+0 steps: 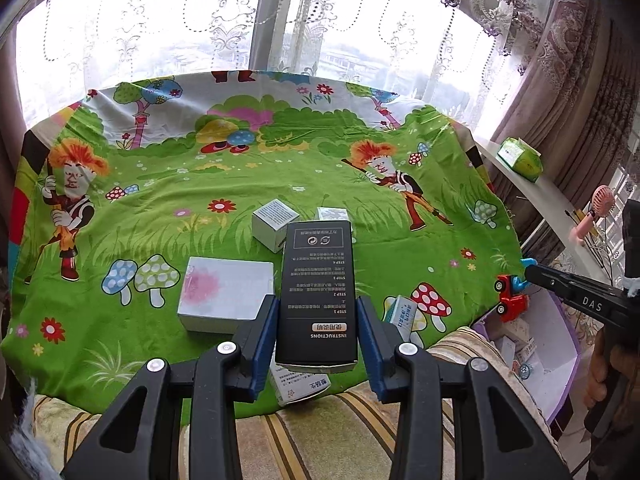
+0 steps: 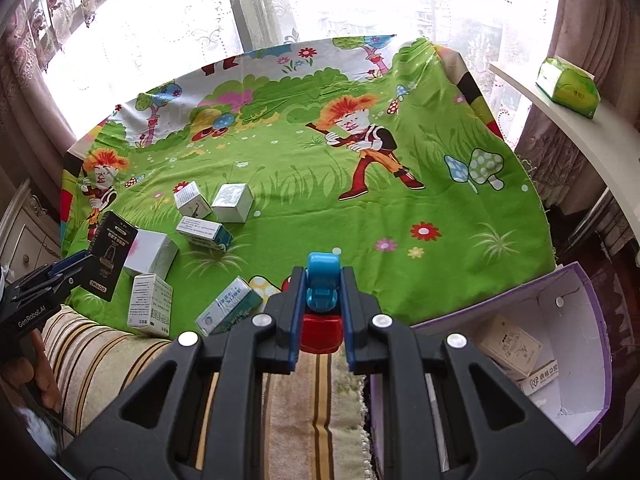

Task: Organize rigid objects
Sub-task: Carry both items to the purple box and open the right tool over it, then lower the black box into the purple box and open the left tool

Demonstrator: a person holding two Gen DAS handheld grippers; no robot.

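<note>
My left gripper [image 1: 318, 312] is shut on a tall black box [image 1: 318, 292] printed with instructions, held above the green cartoon cloth [image 1: 280, 168]. The same black box [image 2: 110, 256] shows at the left of the right wrist view, clamped by the left gripper [image 2: 82, 266]. My right gripper [image 2: 320, 280] is shut on a red and blue toy truck [image 2: 322, 304], lifted over the cloth's near edge. From the left wrist view the toy truck [image 1: 510, 294] hangs at the tip of the right gripper [image 1: 528, 274], just above the purple box [image 1: 568, 364].
Several small white cartons lie on the cloth, among them a pink-stained box [image 1: 224, 294] and a cube [image 1: 274, 224]. The open purple box [image 2: 576, 312] at the right holds a few cartons. A striped cushion [image 2: 308, 400] lies below. A green tissue pack [image 2: 568, 88] rests on the white shelf.
</note>
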